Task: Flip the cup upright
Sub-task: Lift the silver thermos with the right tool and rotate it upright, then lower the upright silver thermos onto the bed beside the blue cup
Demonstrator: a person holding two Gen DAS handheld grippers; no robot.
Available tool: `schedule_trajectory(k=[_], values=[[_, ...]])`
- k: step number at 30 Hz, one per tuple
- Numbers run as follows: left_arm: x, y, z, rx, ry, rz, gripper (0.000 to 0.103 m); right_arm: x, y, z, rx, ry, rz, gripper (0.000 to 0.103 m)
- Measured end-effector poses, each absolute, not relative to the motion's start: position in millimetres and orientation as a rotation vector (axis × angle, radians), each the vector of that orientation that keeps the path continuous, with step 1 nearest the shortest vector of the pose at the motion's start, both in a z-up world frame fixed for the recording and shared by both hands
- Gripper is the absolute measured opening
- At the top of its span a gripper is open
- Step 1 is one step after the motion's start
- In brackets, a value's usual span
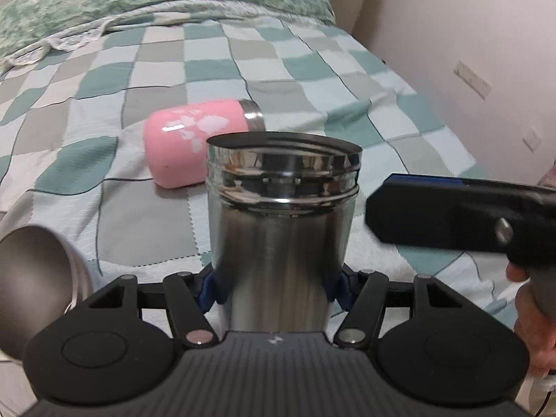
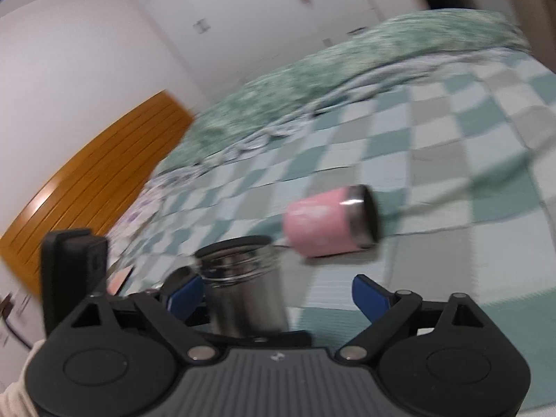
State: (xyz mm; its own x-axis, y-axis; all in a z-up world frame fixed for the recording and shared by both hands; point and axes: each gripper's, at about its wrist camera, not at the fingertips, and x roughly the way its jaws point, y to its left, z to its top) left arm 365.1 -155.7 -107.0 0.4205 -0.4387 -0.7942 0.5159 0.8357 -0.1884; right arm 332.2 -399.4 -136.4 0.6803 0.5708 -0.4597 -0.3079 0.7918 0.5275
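Steel cup [image 1: 283,229] stood upright on the bed [image 1: 312,80], clamped in the left tongs [image 1: 274,288]; right tongs [image 2: 278,295] gaped apart. Next likely: release, then right the pink cup [image 1: 194,140] lying sideways.

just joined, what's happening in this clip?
A person with two handheld grippers is righting cups on a checkered bedspread. The left gripper is shut on a steel cup, held upright with its mouth up. The right gripper is open beside it. A pink cup lies on its side farther back, untouched.
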Motion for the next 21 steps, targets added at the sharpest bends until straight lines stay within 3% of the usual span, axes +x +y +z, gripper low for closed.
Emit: schedule_trajectory(k=[6, 8, 9, 10, 18, 19, 21], values=[[356, -142, -98, 0.036, 0.926, -0.618, 0.063, 357, -360, -126, 0.317, 0.708, 0.573, 0.092], [354, -139, -96, 0.029, 0.919, -0.617, 0.063, 361, -352, -122, 0.308, 0.717, 0.61, 0.079], [353, -138, -95, 0.023, 0.917, -0.615, 0.063, 363, -348, -120, 0.307, 0.724, 0.627, 0.067], [351, -135, -93, 0.017, 0.913, -0.612, 0.063, 364, -343, -118, 0.3, 0.728, 0.628, 0.063], [330, -111, -71, 0.003, 0.836, -0.583, 0.066, 342, -320, -93, 0.221, 0.632, 0.651, 0.062], [325, -106, -66, 0.0, 0.812, -0.58, 0.068, 336, -315, -88, 0.176, 0.6, 0.627, 0.062], [315, -97, -58, -0.01, 0.763, -0.555, 0.083, 327, -306, -80, 0.082, 0.534, 0.573, 0.062]])
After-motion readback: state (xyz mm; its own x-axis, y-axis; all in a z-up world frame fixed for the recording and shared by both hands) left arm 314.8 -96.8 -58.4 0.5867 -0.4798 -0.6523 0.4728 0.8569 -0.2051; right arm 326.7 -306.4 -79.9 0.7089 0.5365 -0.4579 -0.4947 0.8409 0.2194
